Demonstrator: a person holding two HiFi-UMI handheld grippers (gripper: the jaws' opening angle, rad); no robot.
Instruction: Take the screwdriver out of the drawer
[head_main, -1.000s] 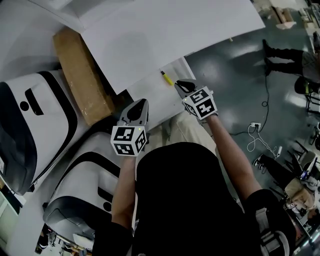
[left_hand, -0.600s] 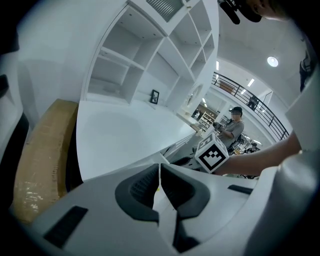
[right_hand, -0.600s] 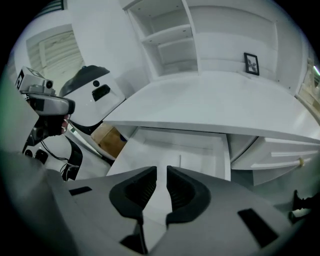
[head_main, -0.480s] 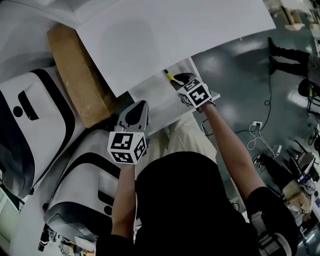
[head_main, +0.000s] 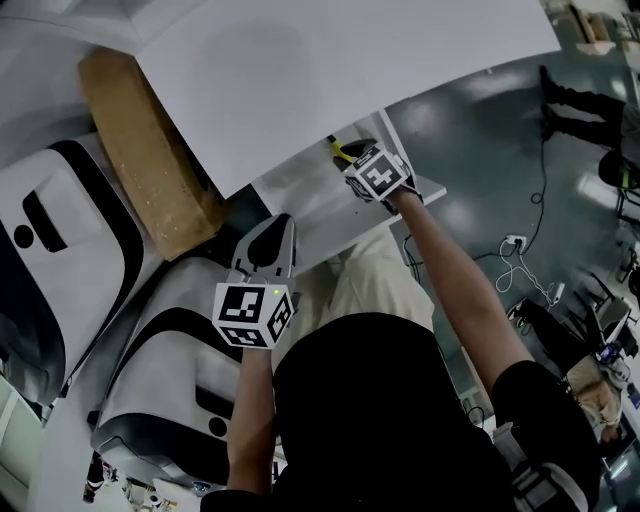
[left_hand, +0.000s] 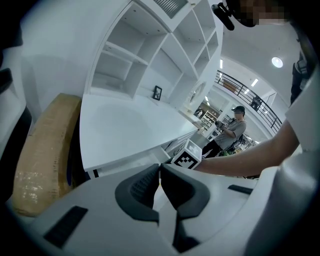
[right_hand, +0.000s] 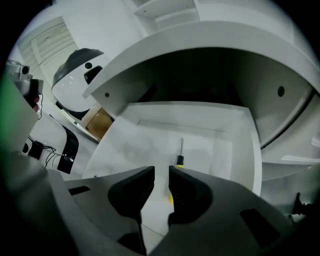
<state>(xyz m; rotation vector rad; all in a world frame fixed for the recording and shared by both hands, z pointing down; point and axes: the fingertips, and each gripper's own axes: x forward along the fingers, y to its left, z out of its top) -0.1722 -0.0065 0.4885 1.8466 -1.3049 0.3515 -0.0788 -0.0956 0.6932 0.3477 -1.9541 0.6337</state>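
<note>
**R gripper (right_hand: 161, 186) above open drawer (right_hand: 135, 145), screwdriver (right_hand: 180, 152) not gripped**

L gripper (left_hand: 160, 172) is nearest the person, jaws together w/ nothing in them. It's held over a white-and-black shell (head_main: 160, 370), short of the drawer's front. R gripper is further out, tipped steeply down into the pulled-out white drawer. Its jaws are a narrow gap apart, nothing clamped. The screwdriver lies flat on the drawer floor just beyond the R jaws (yellow handle partly hidden behind one jaw, black collar, thin shaft toward the drawer's back). The white worktop (head_main: 300, 80) overhangs the drawer's far end. A brown cardboard box (head_main: 150, 170) sits by the worktop's left edge.
</note>
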